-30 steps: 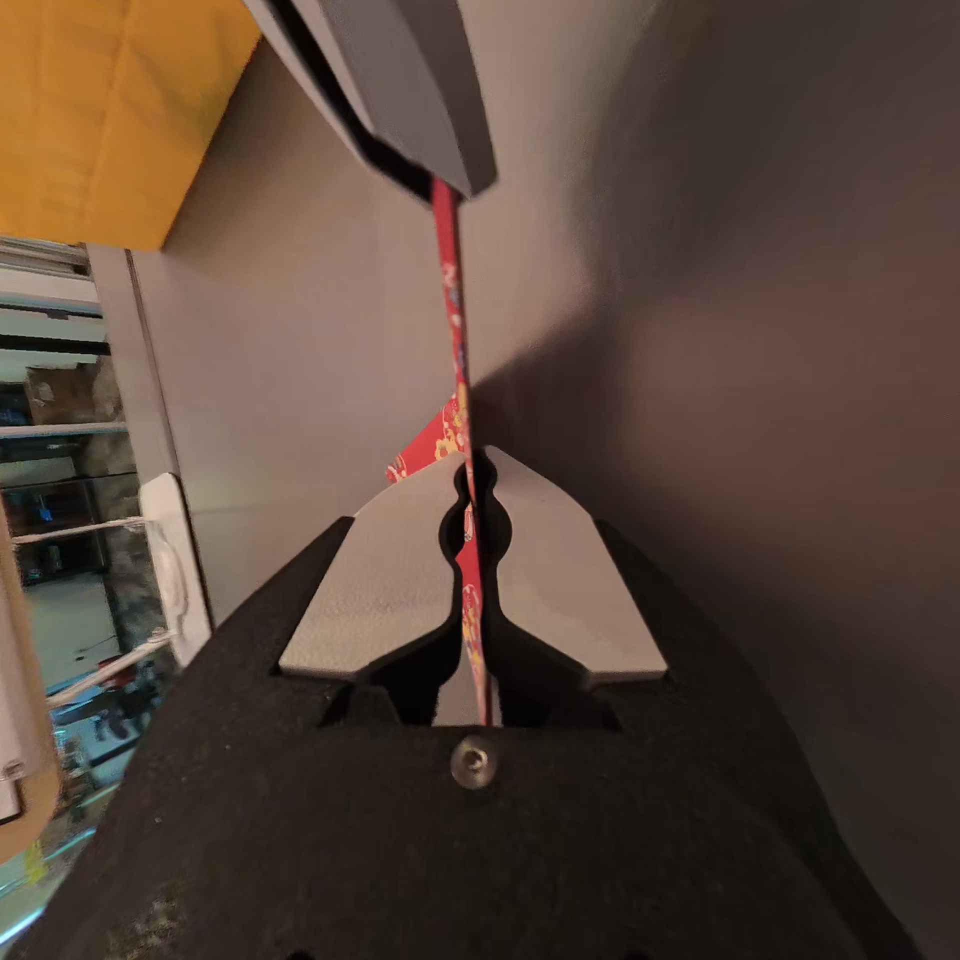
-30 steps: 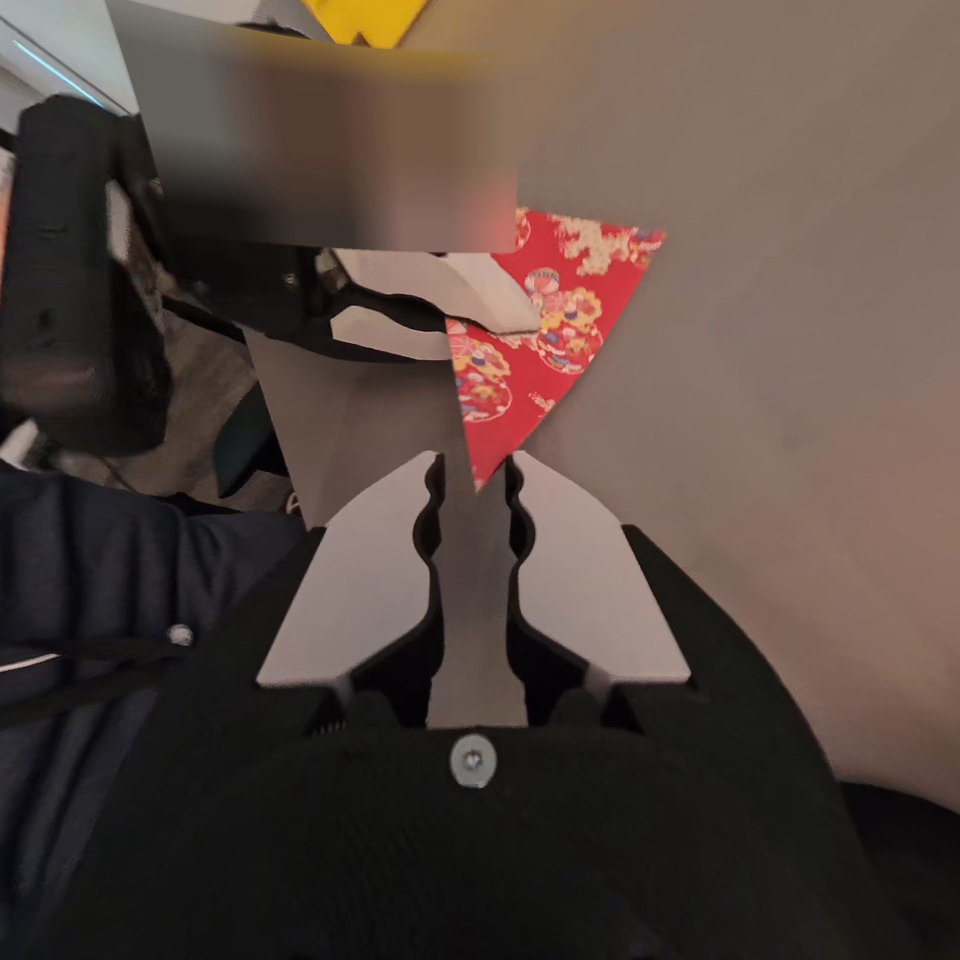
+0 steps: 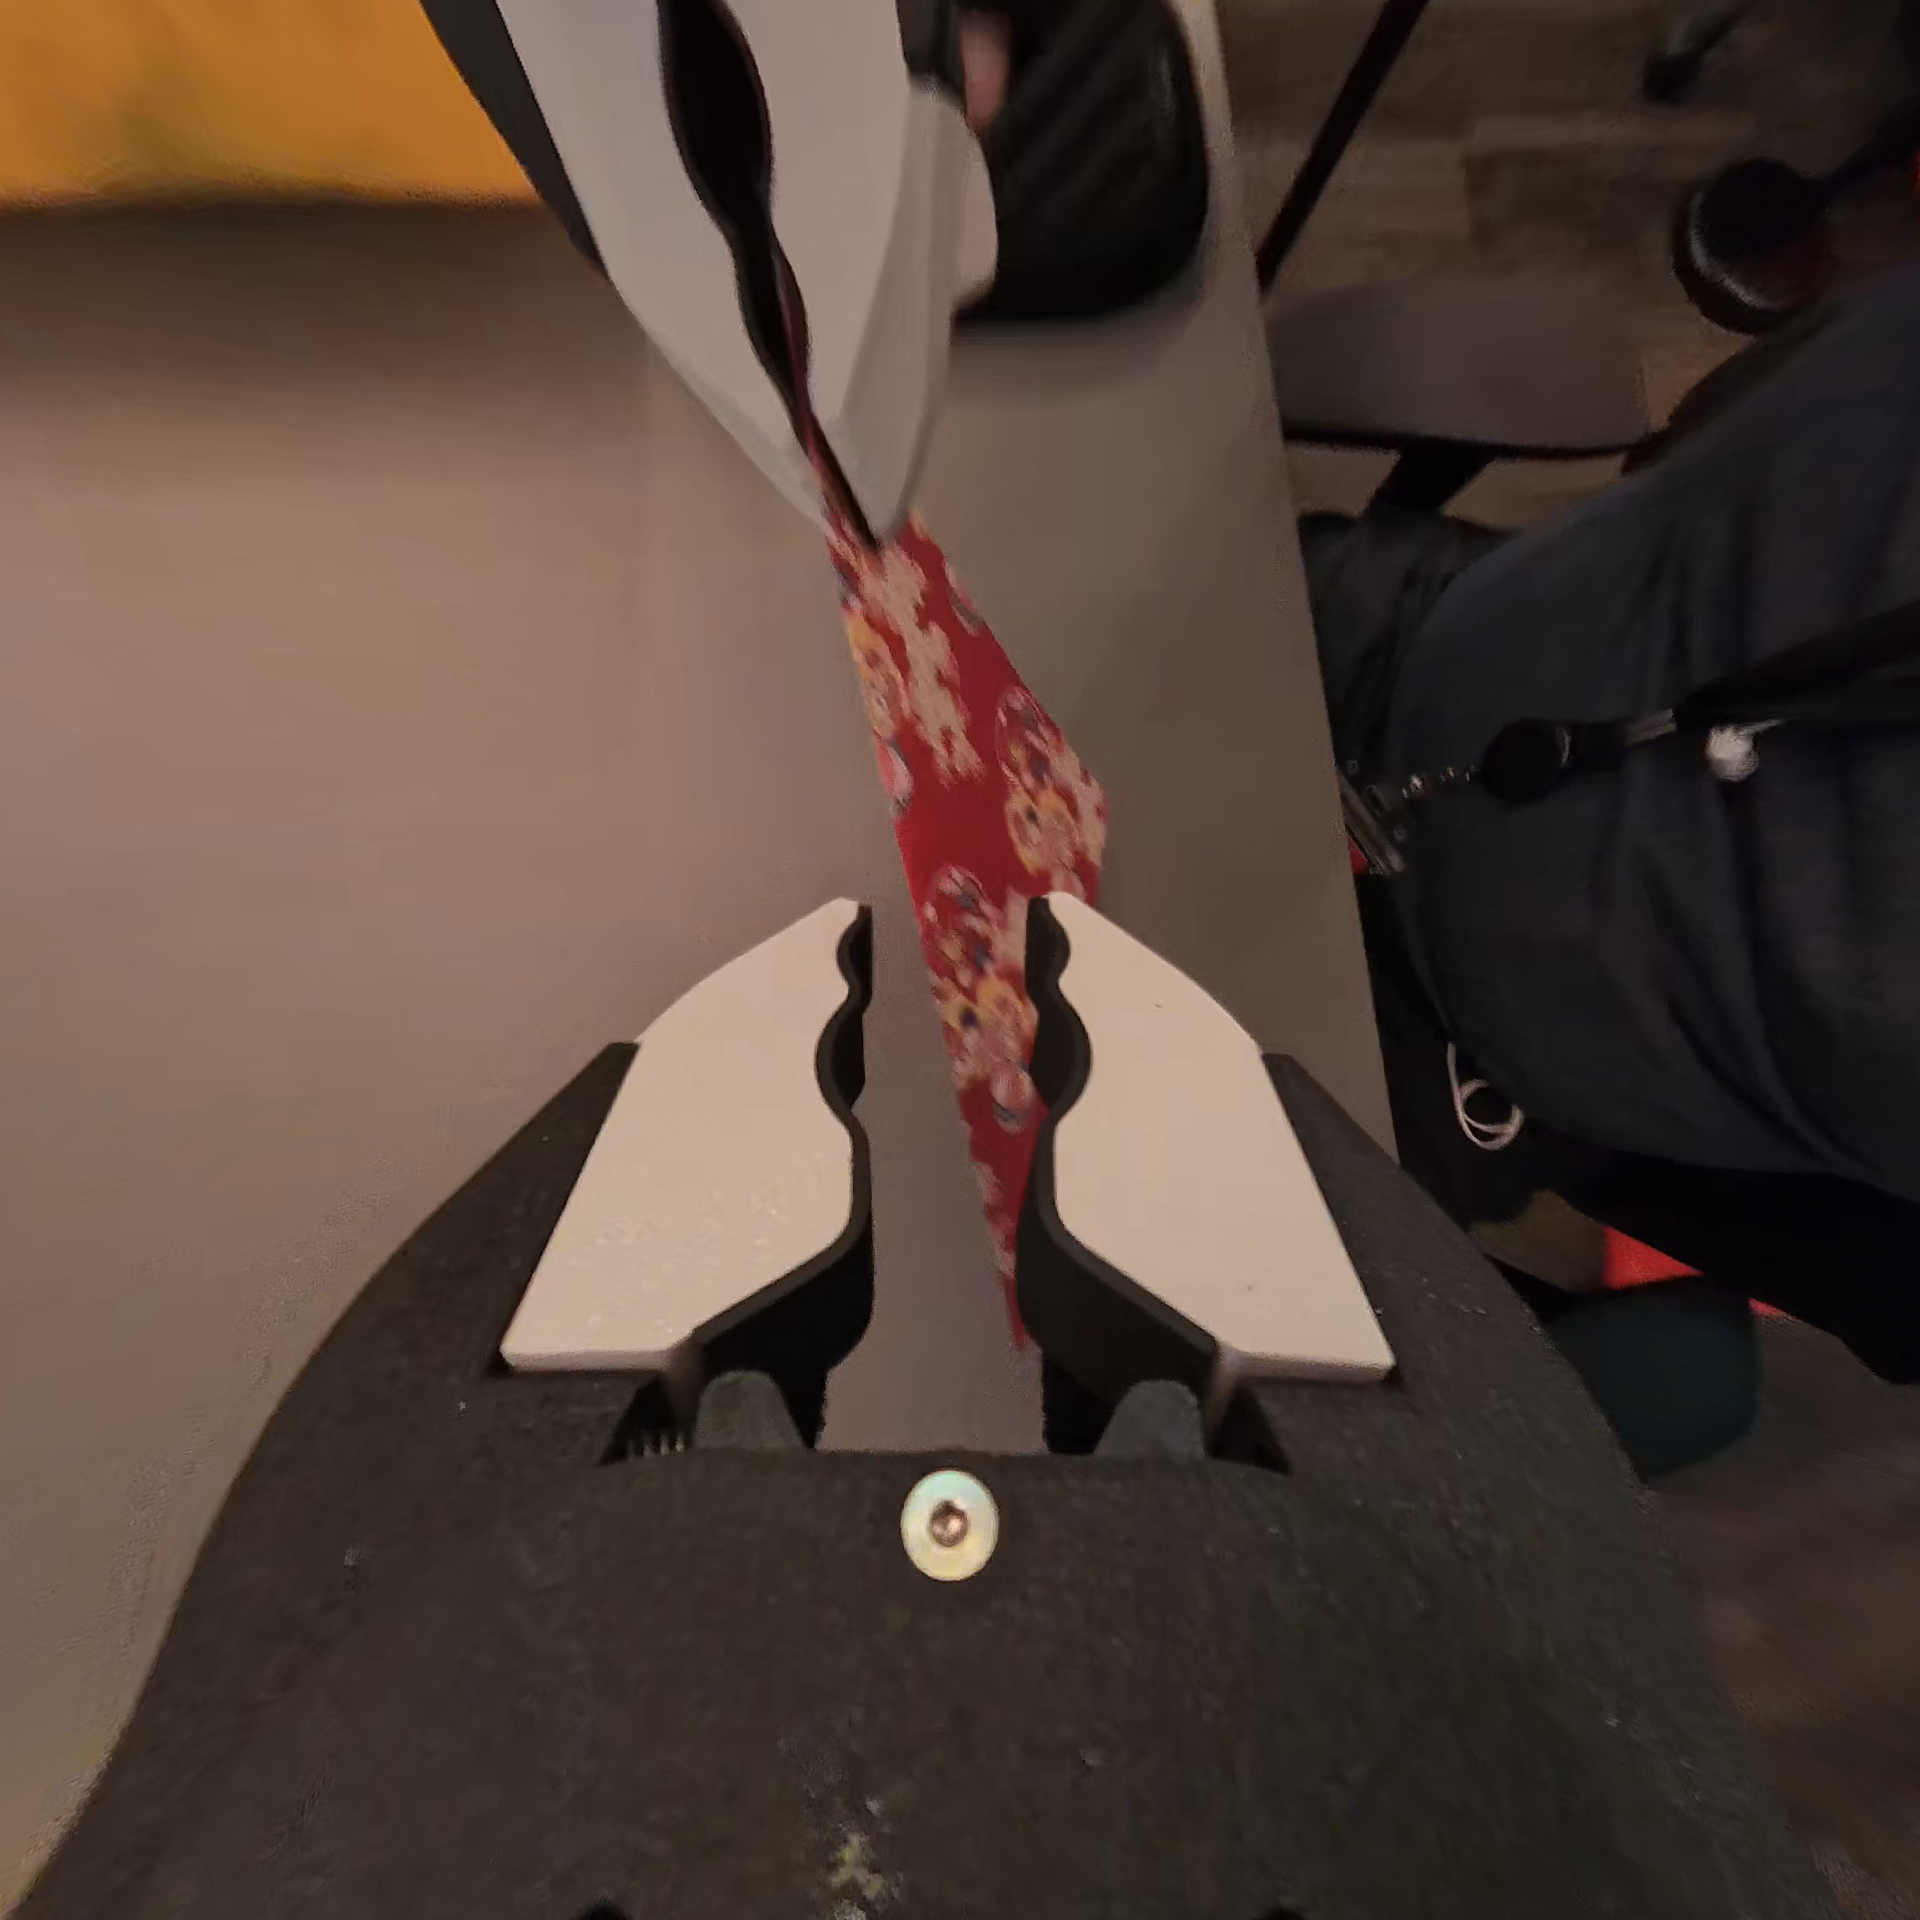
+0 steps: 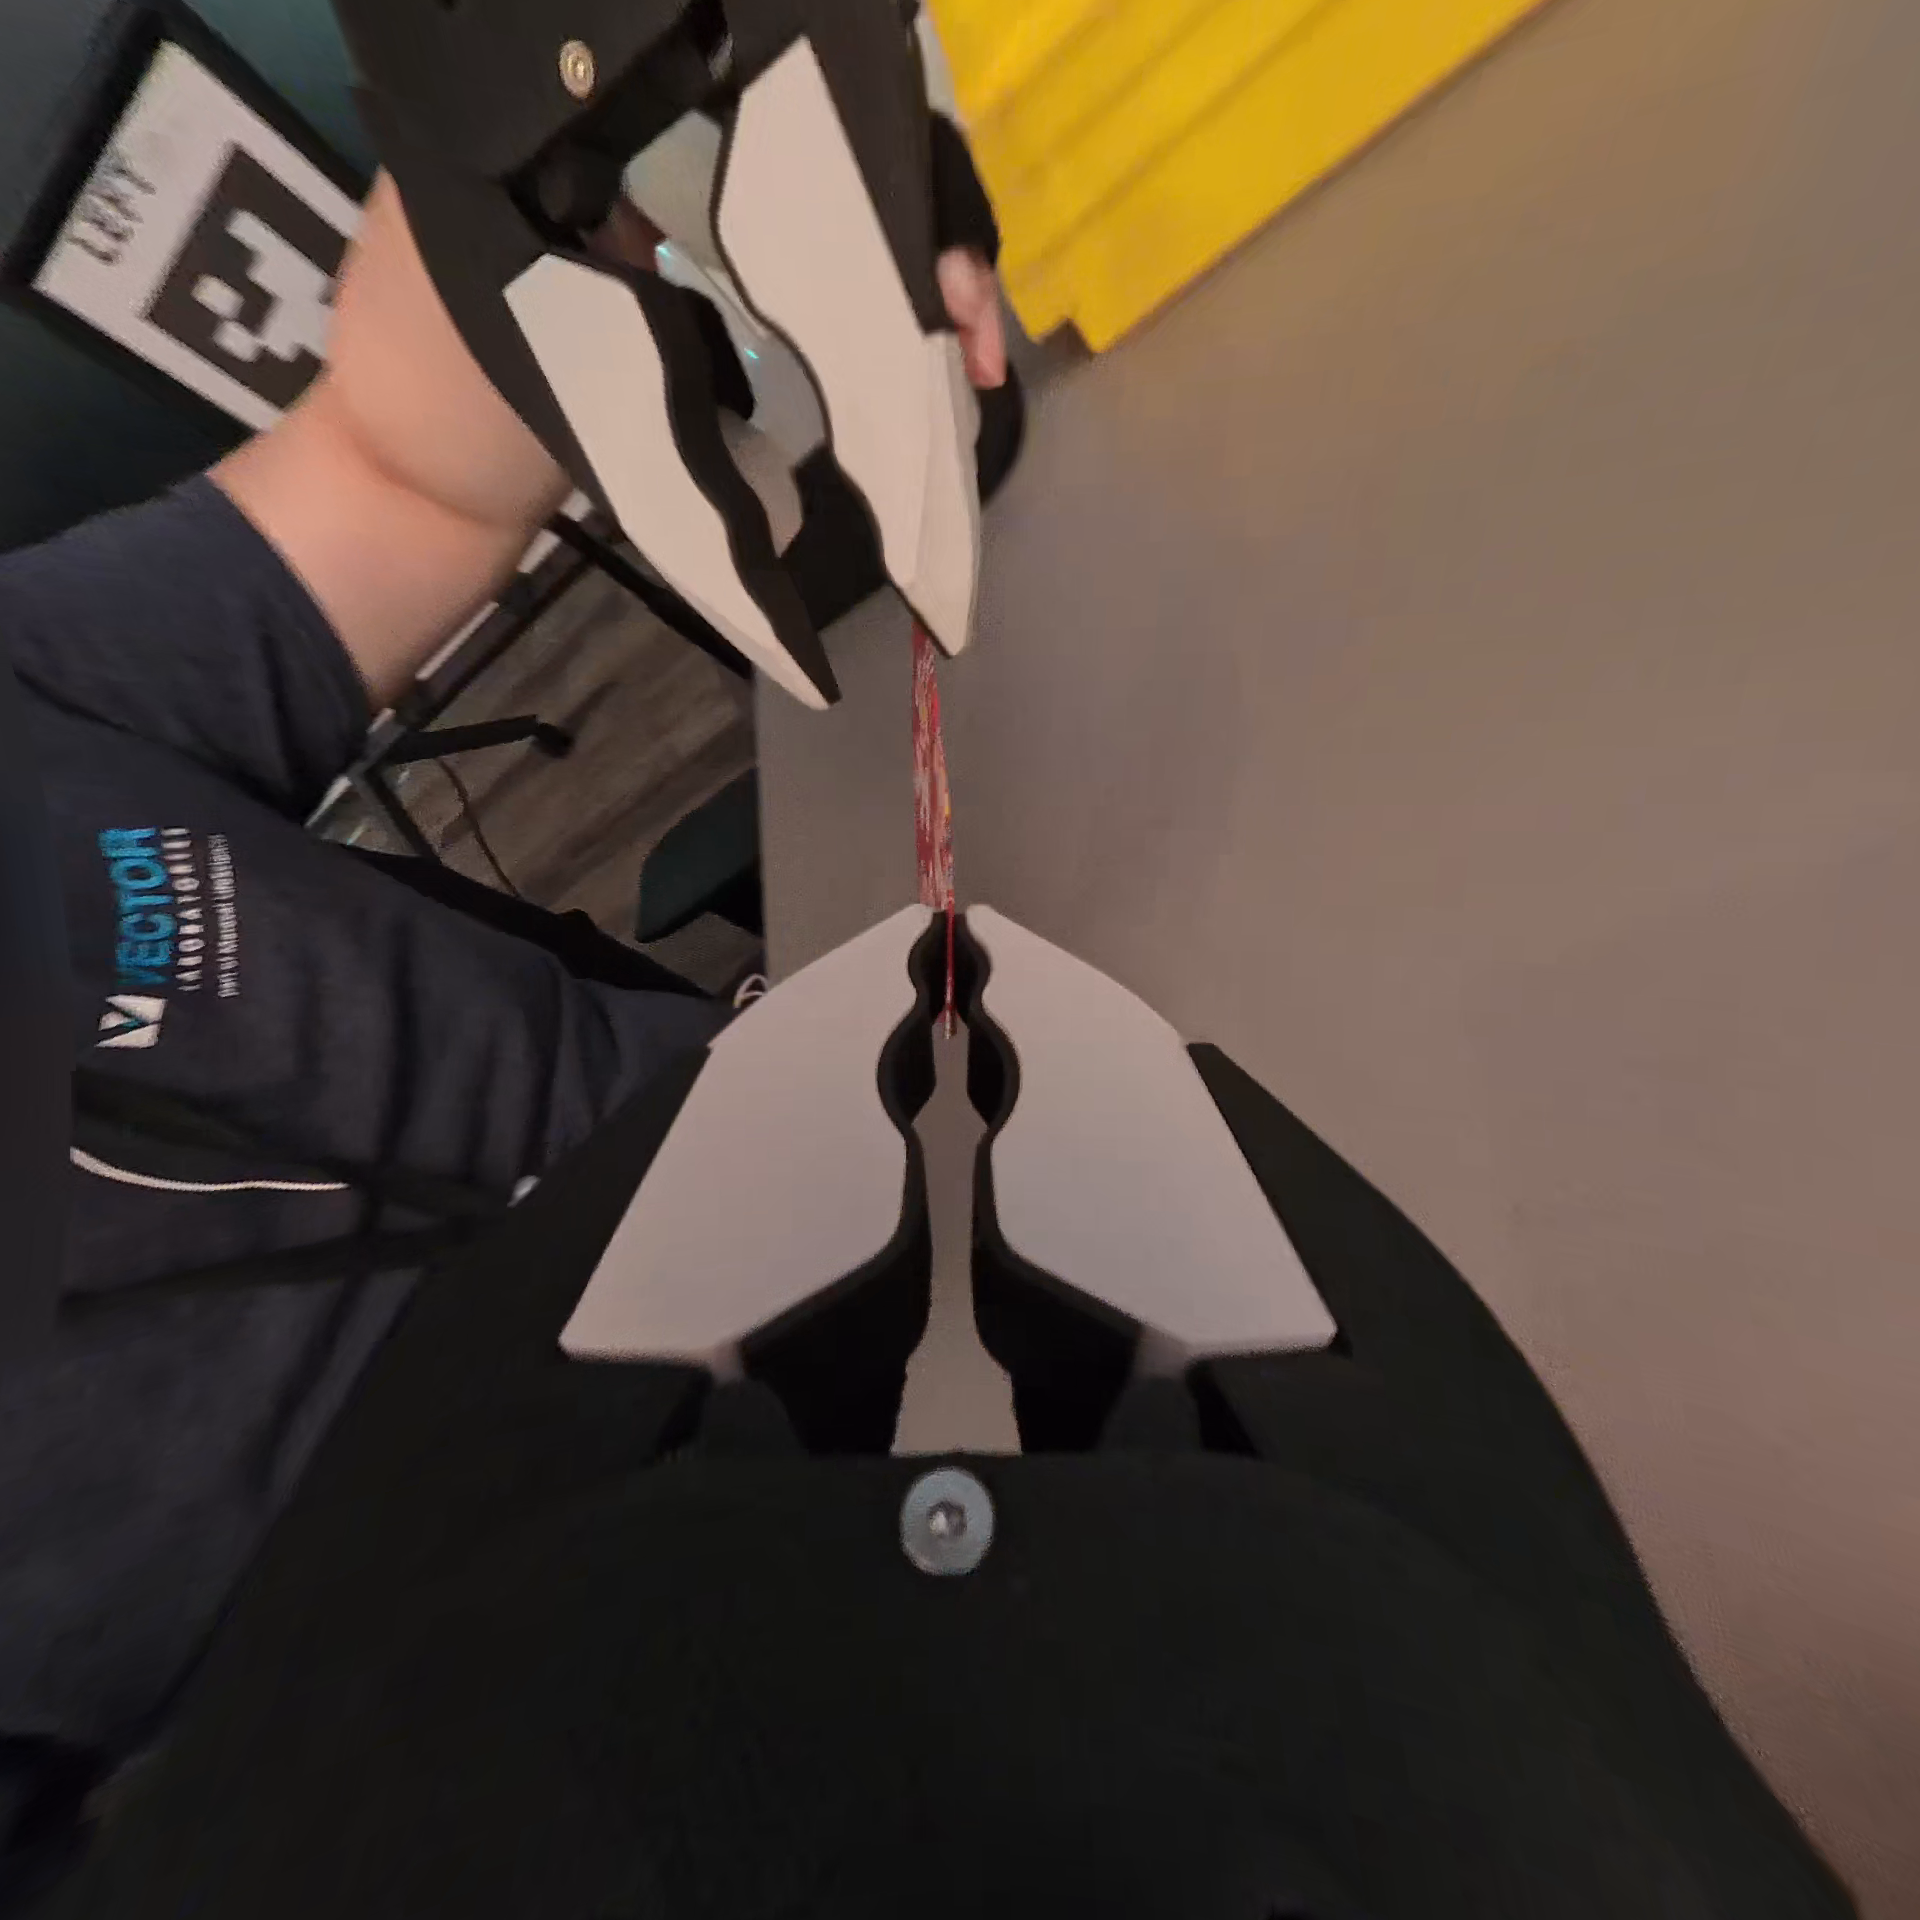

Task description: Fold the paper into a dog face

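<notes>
Left gripper (image 3: 948, 914): jaws apart, nothing clamped; the paper (image 3: 966, 831) hangs through the gap, against the right finger. Paper is red with a flower print, held up off the grey table (image 3: 364, 675). Right gripper (image 4: 943, 914): tips pinched on the paper's near edge. Yellow block (image 4: 1195, 135) on the table beyond the paper. Person's dark sleeve (image 4: 260, 935) left of it.

paper (image 3: 977, 790) between two tools, above table (image 3: 416, 727)
</notes>
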{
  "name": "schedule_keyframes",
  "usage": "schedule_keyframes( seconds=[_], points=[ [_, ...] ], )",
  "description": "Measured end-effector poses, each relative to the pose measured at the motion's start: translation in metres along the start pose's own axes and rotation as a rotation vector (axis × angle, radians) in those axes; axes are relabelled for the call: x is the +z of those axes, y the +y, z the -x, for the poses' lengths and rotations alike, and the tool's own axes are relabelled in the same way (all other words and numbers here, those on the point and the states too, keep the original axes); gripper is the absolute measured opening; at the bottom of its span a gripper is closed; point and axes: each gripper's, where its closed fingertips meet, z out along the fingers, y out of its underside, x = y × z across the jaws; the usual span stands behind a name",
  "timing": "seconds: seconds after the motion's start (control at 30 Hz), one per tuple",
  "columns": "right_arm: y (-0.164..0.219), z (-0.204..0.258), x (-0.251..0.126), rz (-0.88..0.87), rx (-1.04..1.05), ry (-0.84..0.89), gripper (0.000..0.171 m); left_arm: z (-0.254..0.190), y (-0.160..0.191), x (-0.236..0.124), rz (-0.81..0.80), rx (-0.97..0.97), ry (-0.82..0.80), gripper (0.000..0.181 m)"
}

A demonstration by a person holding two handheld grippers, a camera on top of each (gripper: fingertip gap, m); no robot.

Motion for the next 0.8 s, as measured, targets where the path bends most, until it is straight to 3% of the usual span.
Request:
schedule_keyframes(
  seconds=[0.1, 0.23, 0.33, 0.4, 0.43, 0.47, 0.57, 0.7, 0.8],
  points=[
    [0.006, -0.017, 0.003, -0.007, 0.033, 0.0, 0.001, 0.014, 0.038, 0.029, 0.084, -0.1, 0.038, 0.028],
    [0.018, -0.029, 0.006, -0.001, -0.018, 0.04, 0.001, 0.032, 0.06, 0.054, 0.042, -0.165, 0.032, 0.025],
    [0.024, -0.045, 0.005, 0.004, -0.002, 0.125, 0.001, 0.032, 0.07, 0.062, 0.067, -0.16, 0.082, 0.0],
    [0.028, -0.057, 0.004, 0.012, -0.006, 0.194, 0.002, 0.034, 0.073, 0.064, 0.086, -0.134, 0.078, 0.0],
    [0.028, -0.065, 0.001, 0.013, -0.016, 0.259, 0.015, 0.038, 0.077, 0.065, 0.12, -0.112, 0.062, 0.0],
    [0.025, -0.073, -0.003, 0.009, -0.053, 0.334, 0.027, 0.041, 0.08, 0.066, 0.153, -0.09, 0.049, 0.0],
    [-0.002, -0.073, -0.017, -0.066, -0.322, 0.497, 0.029, 0.047, 0.084, 0.068, 0.208, -0.064, 0.059, 0.0],
    [0.001, -0.042, 0.017, 0.039, -0.526, 0.307, 0.029, 0.056, 0.082, 0.069, 0.239, -0.026, 0.093, 0.0],
    [0.012, -0.052, 0.038, 0.108, -0.614, 0.306, 0.029, 0.06, 0.079, 0.069, 0.252, 0.008, 0.114, 0.0]
  ],
)
